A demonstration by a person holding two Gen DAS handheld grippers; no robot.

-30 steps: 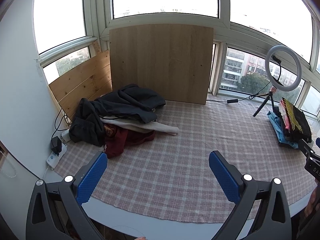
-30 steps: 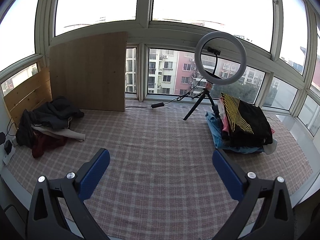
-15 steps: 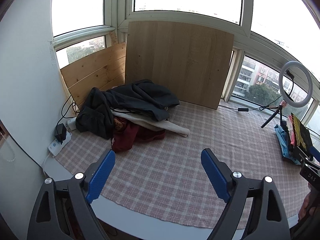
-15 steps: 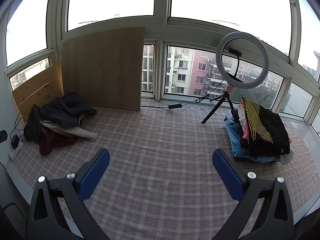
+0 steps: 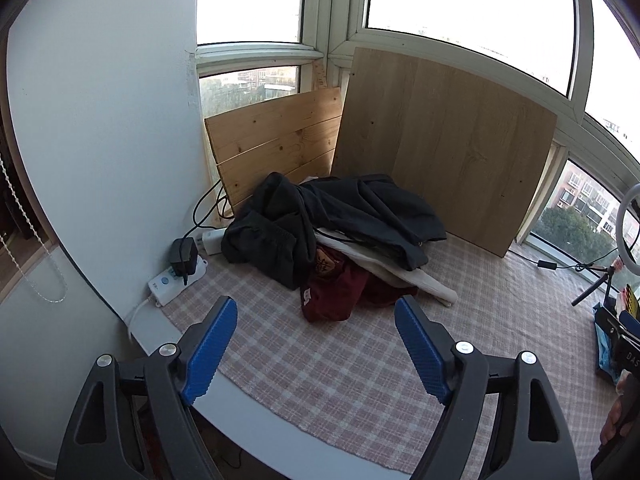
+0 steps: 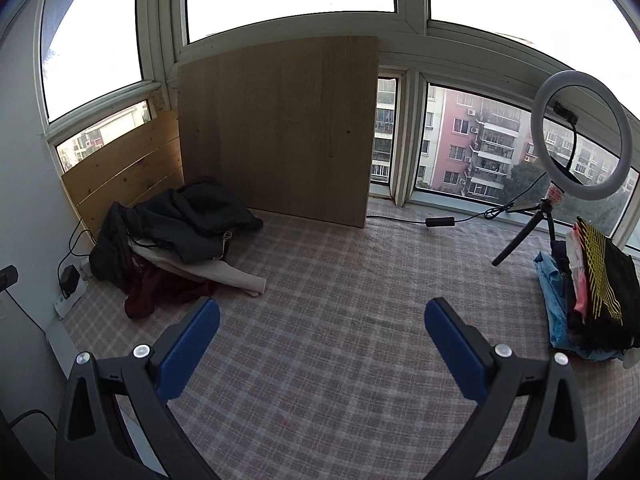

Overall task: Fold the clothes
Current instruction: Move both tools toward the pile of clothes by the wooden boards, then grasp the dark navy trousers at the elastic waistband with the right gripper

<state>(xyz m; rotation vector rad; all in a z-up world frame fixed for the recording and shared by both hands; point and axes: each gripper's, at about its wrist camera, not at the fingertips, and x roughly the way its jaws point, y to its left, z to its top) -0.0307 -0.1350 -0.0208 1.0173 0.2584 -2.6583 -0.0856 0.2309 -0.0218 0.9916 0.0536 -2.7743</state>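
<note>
A heap of unfolded clothes lies at the far left of the checked cloth: dark jackets on top, a cream garment and a dark red garment beneath. The heap also shows in the right wrist view. A stack of folded clothes sits at the right edge. My left gripper is open and empty, above the cloth just short of the heap. My right gripper is open and empty above the middle of the cloth.
A checked cloth covers the platform. Wooden boards lean on the windows behind the heap. A power strip with a charger and cables lies at the left wall. A ring light on a tripod stands at the back right.
Both grippers have swung left toward the clothes heap, which now sits larger and nearer the centre of the left wrist view. Both stay open.
</note>
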